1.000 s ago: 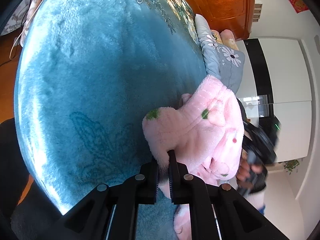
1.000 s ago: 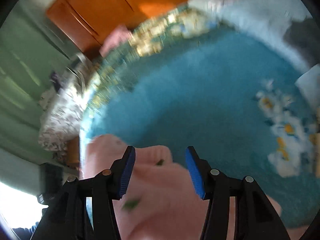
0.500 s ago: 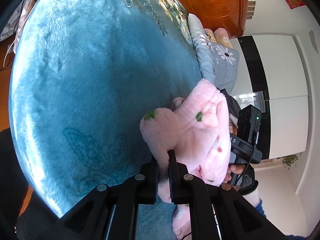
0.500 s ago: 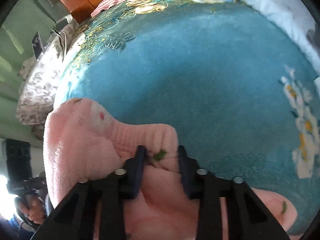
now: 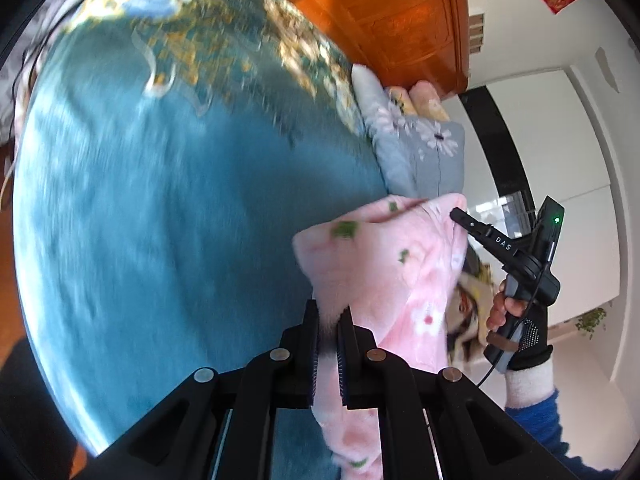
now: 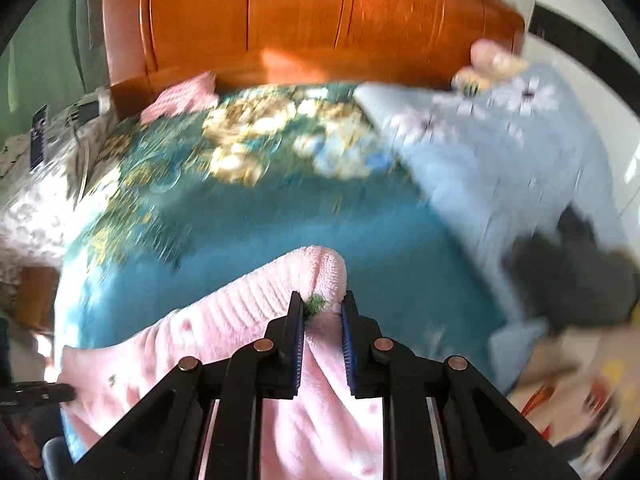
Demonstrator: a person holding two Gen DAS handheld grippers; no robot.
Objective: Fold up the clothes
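While both grippers pinch pink fleece garment (image 5: 394, 276) edges, left gripper (image 5: 328, 332), right gripper (image 6: 322, 316), above teal blanket (image 5: 168, 216).

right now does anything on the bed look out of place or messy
Nothing looks damaged or spilled. The pink fleece garment hangs bunched between the left hand-held gripper and right hand-held gripper, and a dark garment lies crumpled on the grey-blue floral quilt.

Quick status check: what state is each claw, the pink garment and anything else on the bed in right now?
Left claw: shut on pink garment edge.
Right claw: shut on ribbed cuff.
Pink garment: lifted, stretched between both claws above the blanket.
Teal blanket: spread flat.
Grey floral quilt: folded.
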